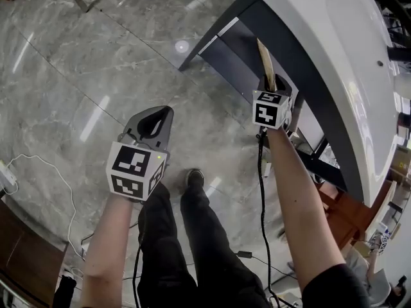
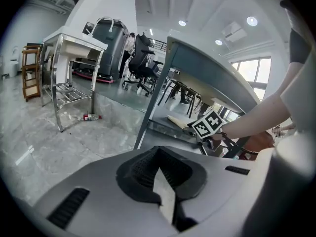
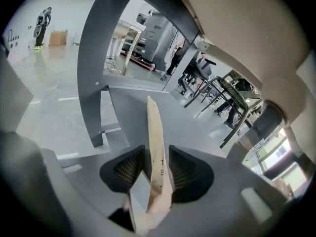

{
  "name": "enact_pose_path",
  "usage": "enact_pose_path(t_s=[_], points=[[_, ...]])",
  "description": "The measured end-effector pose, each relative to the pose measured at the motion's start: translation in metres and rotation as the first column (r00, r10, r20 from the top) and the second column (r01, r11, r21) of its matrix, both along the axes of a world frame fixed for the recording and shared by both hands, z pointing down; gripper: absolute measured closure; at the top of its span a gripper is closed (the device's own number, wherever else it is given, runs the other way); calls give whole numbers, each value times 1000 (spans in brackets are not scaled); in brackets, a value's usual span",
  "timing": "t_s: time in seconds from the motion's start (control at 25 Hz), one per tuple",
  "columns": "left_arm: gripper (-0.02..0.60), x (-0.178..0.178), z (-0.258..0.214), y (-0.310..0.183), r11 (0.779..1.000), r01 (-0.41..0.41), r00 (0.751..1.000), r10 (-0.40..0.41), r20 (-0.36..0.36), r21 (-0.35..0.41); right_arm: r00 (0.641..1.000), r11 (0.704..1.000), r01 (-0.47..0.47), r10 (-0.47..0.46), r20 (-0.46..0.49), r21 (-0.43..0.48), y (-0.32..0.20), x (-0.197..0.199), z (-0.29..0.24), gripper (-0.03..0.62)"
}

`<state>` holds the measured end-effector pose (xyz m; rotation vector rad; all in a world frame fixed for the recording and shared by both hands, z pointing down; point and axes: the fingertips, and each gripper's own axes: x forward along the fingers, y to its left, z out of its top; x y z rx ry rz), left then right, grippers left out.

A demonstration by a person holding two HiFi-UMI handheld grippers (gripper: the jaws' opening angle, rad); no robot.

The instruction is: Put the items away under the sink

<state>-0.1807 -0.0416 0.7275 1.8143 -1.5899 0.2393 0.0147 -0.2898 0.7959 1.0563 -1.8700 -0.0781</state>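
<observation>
A thin flat tan item (image 3: 155, 147) stands on edge between the jaws of my right gripper (image 3: 157, 157), and narrow gaps show at both pads. Its far end reaches over the dark grey shelf (image 3: 133, 107) under the white sink (image 1: 334, 56). In the head view the tan item (image 1: 265, 59) sticks out of the right gripper (image 1: 272, 83) toward that shelf (image 1: 234, 47). The left gripper (image 1: 157, 117) hangs over the floor to the left, jaws together and empty. In the left gripper view the left gripper (image 2: 158, 157) faces the sink frame and the tan item (image 2: 177, 121).
A grey frame leg (image 3: 94, 73) borders the shelf opening on the left. A metal rack (image 2: 64, 90) and a small bottle (image 2: 91, 116) stand on the marble floor farther off. Cables (image 1: 38, 165) trail by the person's shoe (image 1: 194, 178). Office chairs (image 2: 140, 65) stand behind.
</observation>
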Motion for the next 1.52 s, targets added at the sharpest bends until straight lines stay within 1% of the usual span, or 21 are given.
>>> enact_pose_path(t_s=[0.08,0.16,0.24,0.36,0.4,0.48,0.52,0.6,0.68,0.76,0.84,0.92,1.04,1.16,1.24,1.36,1.44,1.52], points=[[572,5,-1,2,1000,-12,1000,12,4,-8,1000,1000,19,-19,11,-6,1,-2,-3,411],[572,7,-3,2,1000,-18,1000,19,7,-13,999,999,47,-47,9,-16,6,-5,-6,353],[572,9,-7,3,1000,-17,1000,17,8,-15,998,998,59,-59,14,-13,13,-6,-12,349],[572,13,-19,6,1000,-15,1000,15,7,-14,997,1000,7,-6,83,-11,29,-4,-29,349],[572,15,-25,7,1000,-16,1000,16,8,-11,993,1000,-18,20,118,-16,36,-4,-36,352],[572,18,-39,8,1000,-21,1000,21,14,-2,980,998,-53,61,187,-46,53,-5,-46,393],[572,19,-47,9,1000,-24,1000,24,18,2,974,996,-60,73,216,-67,63,-6,-50,395],[572,24,-65,13,1000,-29,999,29,25,8,961,993,-52,77,264,-102,85,-12,-64,435],[572,30,-87,18,999,-36,999,36,26,17,951,993,-30,63,303,-113,106,-19,-86,485],[572,35,-112,23,999,-40,999,39,24,32,943,994,2,33,331,-105,125,-25,-111,536],[572,36,-138,28,998,-35,999,34,26,54,933,995,37,1,361,-98,144,-33,-137,568],[572,32,-164,28,997,-20,999,18,28,80,913,993,67,-23,406,-93,157,-43,-168,591],[572,25,-199,27,993,10,1000,-9,-9,116,878,994,82,-36,477,-76,172,-53,-218,591],[572,26,-237,30,989,18,999,-12,-42,144,845,996,55,-10,534,-68,190,-55,-265,591],[572,31,-261,30,985,-13,999,20,-36,171,821,997,23,26,571,-78,197,-53,-293,592],[572,38,-296,33,976,-77,997,81,-9,205,791,995,-26,79,607,-95,205,-49,-329,591],[572,38,-315,36,971,-92,995,96,-7,220,775,994,-57,102,624,-91,207,-44,-350,591],[572,34,-333,36,966,-86,995,97,-33,245,760,993,-90,115,640,-72,204,-38,-371,591]])
